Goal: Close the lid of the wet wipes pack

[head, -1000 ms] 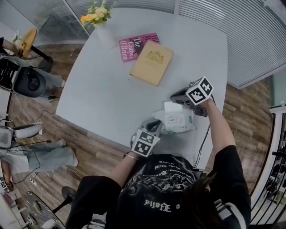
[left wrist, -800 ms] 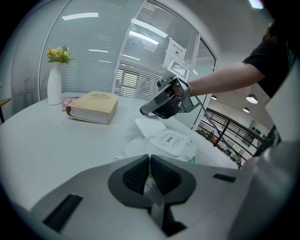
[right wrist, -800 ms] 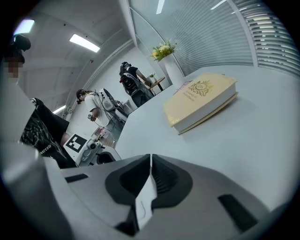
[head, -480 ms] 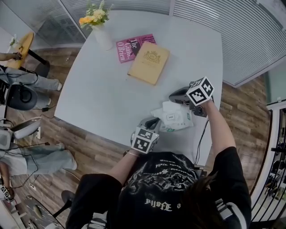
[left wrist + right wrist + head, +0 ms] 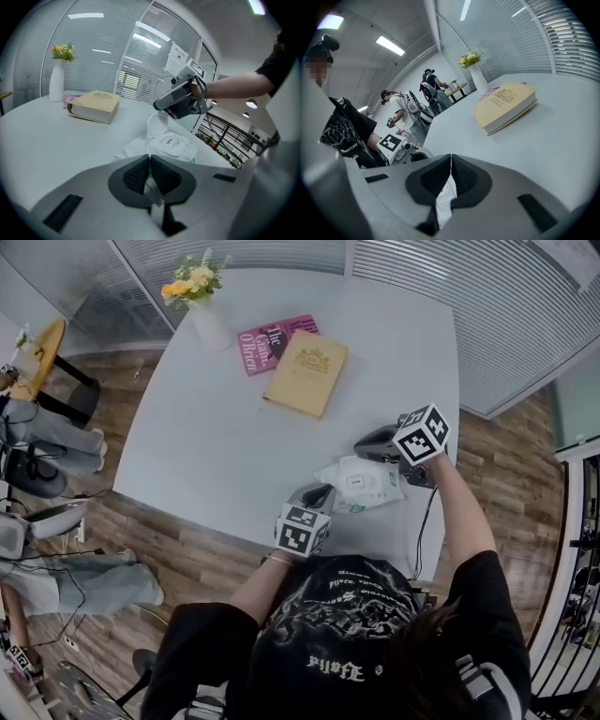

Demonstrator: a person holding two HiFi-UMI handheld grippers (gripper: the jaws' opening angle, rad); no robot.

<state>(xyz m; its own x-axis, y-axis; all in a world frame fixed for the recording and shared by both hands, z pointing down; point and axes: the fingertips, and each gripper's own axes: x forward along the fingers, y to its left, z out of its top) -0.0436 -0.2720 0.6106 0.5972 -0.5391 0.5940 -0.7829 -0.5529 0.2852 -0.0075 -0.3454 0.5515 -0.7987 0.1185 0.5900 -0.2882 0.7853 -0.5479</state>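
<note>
The left gripper (image 5: 150, 168) is closed on the near wrapper edge of the wet wipes pack (image 5: 174, 143) and anchors it, so the pack should not slide when the lid is pressed. The pack lies on the tabletop (image 5: 51, 136) near the person's edge. Its lid (image 5: 157, 125) stands upright and open. The right gripper (image 5: 451, 171) is closed, apparently pinching the lid's free edge, and is placed to swing it down. Beyond, well apart and not involved, are a book (image 5: 96, 105) and a vase (image 5: 56, 84).
</note>
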